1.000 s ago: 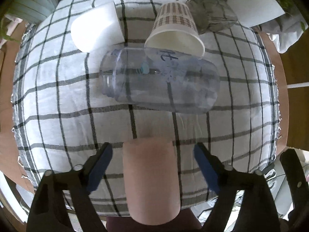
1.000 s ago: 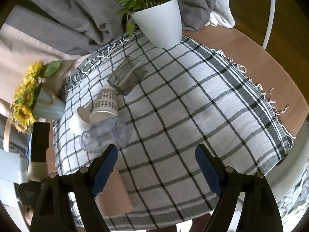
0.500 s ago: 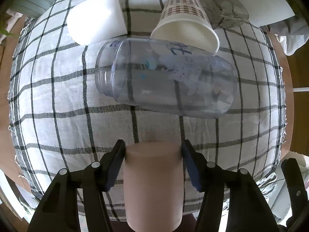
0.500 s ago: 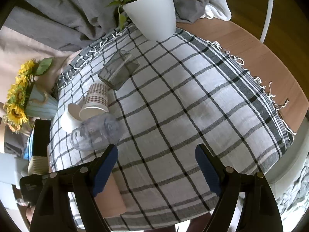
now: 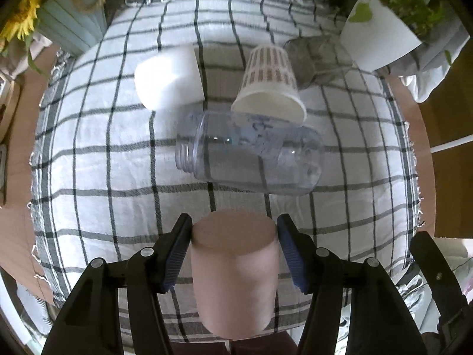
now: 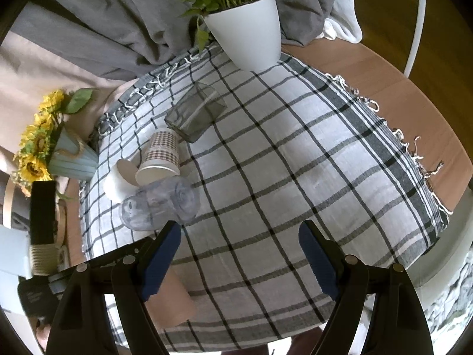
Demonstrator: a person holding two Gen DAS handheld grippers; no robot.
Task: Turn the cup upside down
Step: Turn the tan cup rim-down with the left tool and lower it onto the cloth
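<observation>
We clamp our left gripper (image 5: 235,230) on the pink cup (image 5: 235,275); swinging it forward risks knocking the clear jar (image 5: 251,152) ahead, while our right gripper (image 6: 239,245) hangs open

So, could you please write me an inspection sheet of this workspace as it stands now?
Surface: checked cloth over a wooden table.
Job's things: pink cup, held between the fingers of the left gripper.
Clutter: clear bottle on its side; patterned paper cup, white cup and grey glass tipped over.
Grippers: left gripper shut on the pink cup; right gripper open, holding nothing.
Cables: nothing seen.
Surroundings: white plant pot, sunflower vase, grey drapes.
</observation>
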